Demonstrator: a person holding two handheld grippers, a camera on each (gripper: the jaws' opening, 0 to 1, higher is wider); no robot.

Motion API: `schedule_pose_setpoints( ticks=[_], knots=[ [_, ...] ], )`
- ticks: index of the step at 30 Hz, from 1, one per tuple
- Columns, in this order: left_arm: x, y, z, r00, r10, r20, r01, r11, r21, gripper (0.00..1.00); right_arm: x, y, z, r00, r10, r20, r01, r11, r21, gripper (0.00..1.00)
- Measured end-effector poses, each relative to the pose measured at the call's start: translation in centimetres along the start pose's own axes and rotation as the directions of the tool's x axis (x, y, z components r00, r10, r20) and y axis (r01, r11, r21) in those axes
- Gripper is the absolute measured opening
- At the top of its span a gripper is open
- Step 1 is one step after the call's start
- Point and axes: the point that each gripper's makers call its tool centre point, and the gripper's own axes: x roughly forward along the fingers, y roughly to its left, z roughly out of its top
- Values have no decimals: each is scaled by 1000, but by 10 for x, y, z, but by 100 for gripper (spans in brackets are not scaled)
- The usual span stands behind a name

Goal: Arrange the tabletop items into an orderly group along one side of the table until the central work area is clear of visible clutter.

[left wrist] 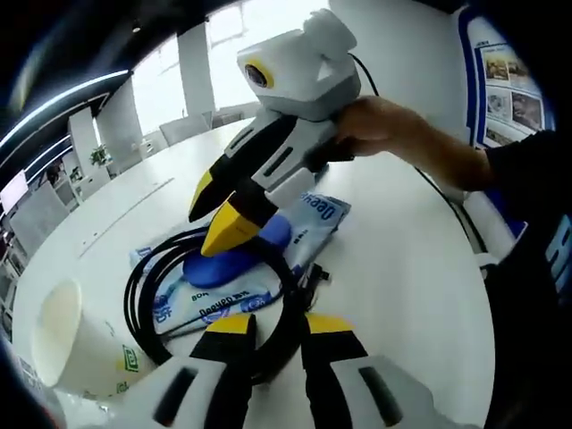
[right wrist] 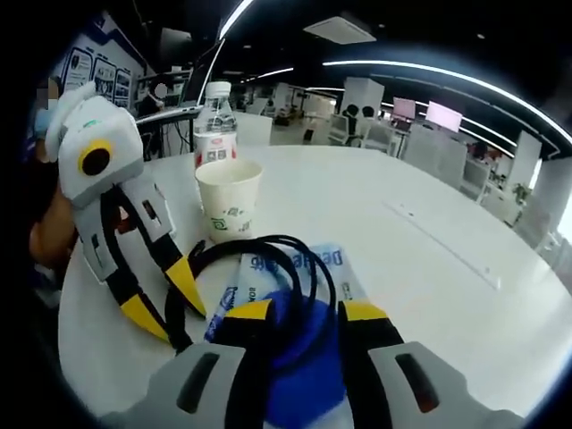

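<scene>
While jaws gape, right gripper (right wrist: 304, 315) over blue mouse (right wrist: 308, 353)

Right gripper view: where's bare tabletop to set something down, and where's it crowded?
Free: the wide white table right of the wipes pack and black cable, out to the far edge. Crowded: near left, where paper cup, water bottle, cable, the blue object and left gripper bunch together.

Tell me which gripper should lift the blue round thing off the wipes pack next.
Right, probably. The right gripper already has its open jaws either side of the blue disc on the wipes pack. The left gripper sits back at the black cable coil's edge.
</scene>
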Motion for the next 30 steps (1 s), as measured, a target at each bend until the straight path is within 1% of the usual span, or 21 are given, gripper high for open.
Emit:
schedule_pose_setpoints(
  ticks=[7,11,14,16,18,19,20,21,22,24,26,27,30],
  knots=[
    [-1,-3,0,1000,-13,4,13,1000,22,17,9,0,-4,1000,7,-13,-7,1000,-3,25],
    [0,-6,1,1000,-22,7,22,999,43,14,12,1,-6,1000,15,-4,-15,999,31,24],
    [2,-6,3,1000,-27,12,27,999,43,13,14,4,-8,1000,11,-2,-11,999,30,22],
    [2,-7,4,999,-31,15,30,998,50,12,15,3,-6,1000,4,-9,-4,1000,9,22],
    [4,-9,4,999,-36,14,35,998,59,11,15,3,-6,1000,3,-16,-3,1000,17,22],
    [4,-10,4,999,-39,14,39,998,57,11,15,3,-5,1000,2,-23,-1,999,39,23],
    [4,-10,4,999,-42,13,41,997,59,10,16,-4,-8,998,-31,-50,34,998,55,27],
    [4,-11,4,999,-48,13,47,997,57,10,18,-5,-8,998,-36,-47,37,999,28,32],
    [4,-11,4,999,-48,13,48,997,57,10,18,-4,-7,999,-26,-35,27,999,46,32],
    [4,-11,4,999,-49,14,48,997,54,10,19,8,-8,999,43,-16,-42,995,90,25],
    [4,-11,4,999,-50,15,49,997,53,10,19,4,-9,1000,21,-13,-20,997,74,23],
    [4,-11,4,999,-50,17,49,997,53,10,19,6,-8,1000,25,-8,-24,997,77,23],
    [5,-11,4,998,-51,24,50,998,48,10,19,9,-8,1000,22,0,-22,999,47,19]
  ],
)
